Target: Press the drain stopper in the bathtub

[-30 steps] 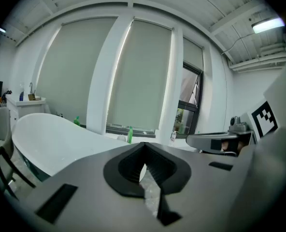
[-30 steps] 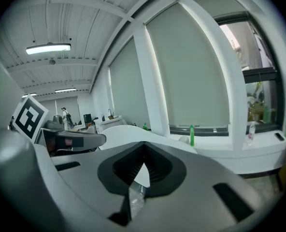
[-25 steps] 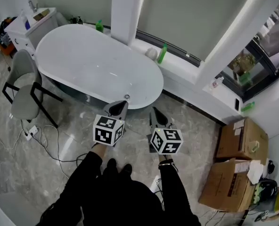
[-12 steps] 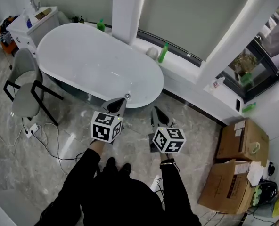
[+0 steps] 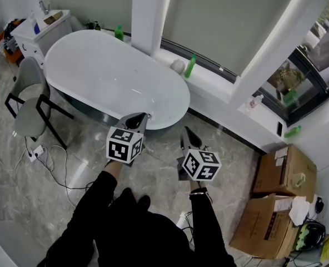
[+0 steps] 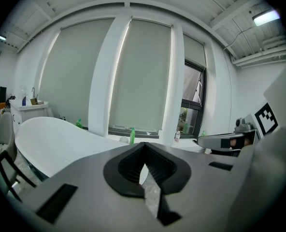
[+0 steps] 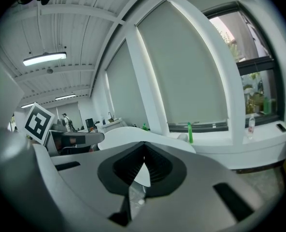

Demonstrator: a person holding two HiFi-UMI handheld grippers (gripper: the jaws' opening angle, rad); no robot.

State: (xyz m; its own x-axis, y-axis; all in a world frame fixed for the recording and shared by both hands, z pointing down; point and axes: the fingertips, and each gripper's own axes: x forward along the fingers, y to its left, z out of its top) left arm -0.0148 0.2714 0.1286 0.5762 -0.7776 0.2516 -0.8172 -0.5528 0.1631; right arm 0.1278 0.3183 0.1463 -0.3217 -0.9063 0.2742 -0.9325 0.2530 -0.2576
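Meeting tip to tip with nothing between them, the jaws of the left gripper (image 6: 144, 145) point at the near right end of the white bathtub (image 5: 92, 65). A small metal fitting (image 5: 148, 114) just beside the tips looks like the drain stopper, though it is too small to be sure. The right gripper (image 7: 144, 154), its jaws likewise pressed together and empty, hangs over the veined stone floor (image 5: 70, 160) further right, apart from the tub. A green bottle (image 5: 191, 64) stands on the window sill (image 5: 220, 85) on the far side, and a grey chair (image 5: 26, 113) sits at the tub's left. Pressing well likely calls for keeping the left jaws closed into one blunt point, centring it on the stopper and pushing straight along its axis, since an off-centre push could skid on the smooth white surface.
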